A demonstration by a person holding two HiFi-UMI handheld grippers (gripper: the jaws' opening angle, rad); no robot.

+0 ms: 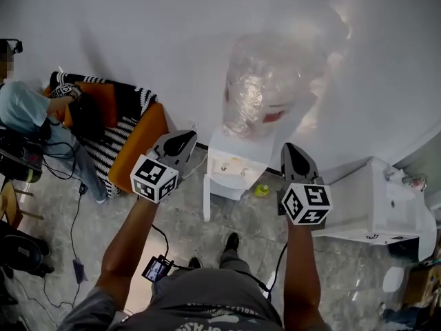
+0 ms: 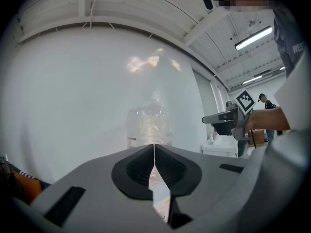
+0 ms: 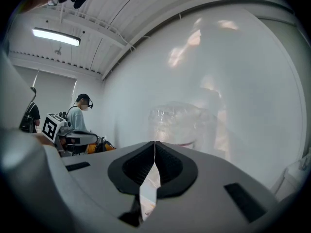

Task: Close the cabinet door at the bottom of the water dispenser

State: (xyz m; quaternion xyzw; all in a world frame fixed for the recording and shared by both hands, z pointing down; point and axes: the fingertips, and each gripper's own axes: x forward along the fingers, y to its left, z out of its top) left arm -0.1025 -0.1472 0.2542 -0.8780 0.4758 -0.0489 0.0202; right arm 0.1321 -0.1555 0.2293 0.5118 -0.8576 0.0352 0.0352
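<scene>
White dispenser stands against the wall; door at its base is swung open, left side. Flanking it, left tongs and right tongs, both pressed together, empty.

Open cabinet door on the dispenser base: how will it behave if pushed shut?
The cabinet door looks like a thin, rigid white panel, so it likely swings freely under a light push without flexing. The big bottle atop the water dispenser may make it top-heavy, so a hard shove could rock it; the fill level is unclear.
</scene>
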